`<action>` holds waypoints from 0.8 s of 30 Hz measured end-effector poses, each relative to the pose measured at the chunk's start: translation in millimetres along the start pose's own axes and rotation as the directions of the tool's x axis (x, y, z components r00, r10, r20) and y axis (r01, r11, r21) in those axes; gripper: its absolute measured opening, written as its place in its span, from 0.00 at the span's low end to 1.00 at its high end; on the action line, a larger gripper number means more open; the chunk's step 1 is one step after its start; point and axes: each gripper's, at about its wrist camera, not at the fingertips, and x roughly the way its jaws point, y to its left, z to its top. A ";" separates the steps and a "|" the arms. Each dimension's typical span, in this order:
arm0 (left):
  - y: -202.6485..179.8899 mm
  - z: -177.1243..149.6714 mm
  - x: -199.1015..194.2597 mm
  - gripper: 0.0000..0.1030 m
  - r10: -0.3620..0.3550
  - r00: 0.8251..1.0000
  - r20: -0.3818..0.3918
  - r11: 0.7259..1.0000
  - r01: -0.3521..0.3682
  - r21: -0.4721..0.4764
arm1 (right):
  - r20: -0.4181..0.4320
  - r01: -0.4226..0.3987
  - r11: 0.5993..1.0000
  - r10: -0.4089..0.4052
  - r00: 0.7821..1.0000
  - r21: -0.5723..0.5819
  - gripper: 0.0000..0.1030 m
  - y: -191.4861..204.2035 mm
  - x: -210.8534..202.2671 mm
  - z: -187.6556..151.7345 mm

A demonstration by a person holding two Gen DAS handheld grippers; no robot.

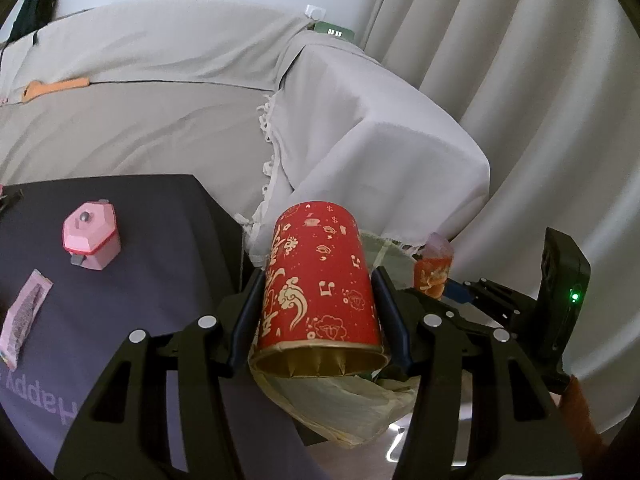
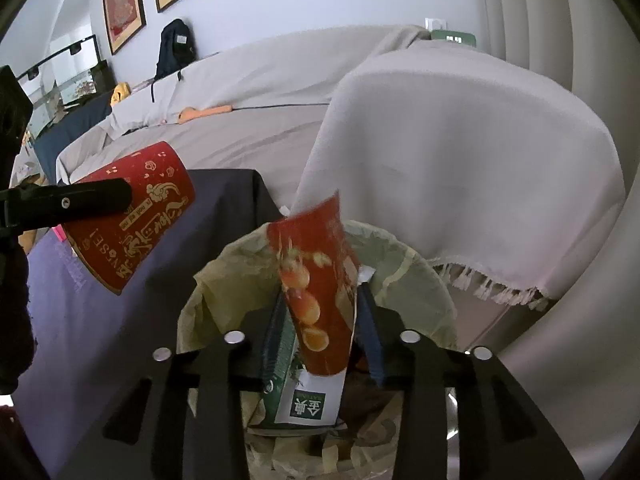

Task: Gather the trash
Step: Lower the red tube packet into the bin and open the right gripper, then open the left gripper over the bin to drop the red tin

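Now, operator, your scene reads like this:

Left gripper [image 1: 318, 292]: you pinch the red paper cup [image 1: 320, 280] between both pads; the cup is tilted, with its gold-lined mouth toward the camera.
Cup seen from your right wrist: it shows at the left [image 2: 136, 212], with one black finger across its side, above the edge of the dark table.
Right gripper [image 2: 320, 312]: your jaws stand spread. A red packet [image 2: 316, 292] printed with orange fruit stands blurred between them; whether a pad touches it, you cannot tell.
Right gripper seen from your left wrist: it sits at the right, past the cup [image 1: 472, 292], with the same red packet [image 1: 434, 276] at its tip.
Trash bin [image 2: 420, 268]: it lies below both grippers, lined with a pale yellowish bag. Inside is a green and white carton [image 2: 304, 396].
Bag seen from your left wrist: it shows crumpled just under the cup [image 1: 352, 404].
Table [image 1: 152, 248]: dark cloth, to the left of the bin, with pale lettering on its near edge.
Left on the table: a pink lidded box [image 1: 92, 236] stands far left; a pink wrapper [image 1: 24, 316] lies nearer, at the left rim.
Sofa [image 1: 360, 128]: draped in a grey fringed cover, beyond the bin and table.
Curtain [image 1: 520, 80]: pale folds on the right.
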 end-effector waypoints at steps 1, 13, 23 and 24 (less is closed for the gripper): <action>0.2 -0.5 2.0 0.50 -0.001 1.000 -0.002 1.000 0.001 -0.001 | -0.001 0.002 1.000 -0.002 1.000 0.003 0.41 -0.6 0.8 -0.5; -0.8 -1.4 16.5 0.50 -0.014 1.000 -0.028 1.000 0.014 -0.016 | 0.030 -0.002 0.999 0.000 1.000 0.050 0.54 -12.2 -9.8 -7.2; -14.1 -9.2 39.1 0.50 -0.042 0.997 -0.069 0.999 0.042 -0.007 | 0.107 0.051 0.991 -0.065 0.992 0.125 0.55 -41.3 -36.3 3.2; -16.2 -10.2 43.4 0.50 -0.049 0.996 -0.078 0.999 0.048 -0.007 | 0.107 0.050 0.990 -0.064 0.992 0.129 0.55 -43.4 -35.9 2.8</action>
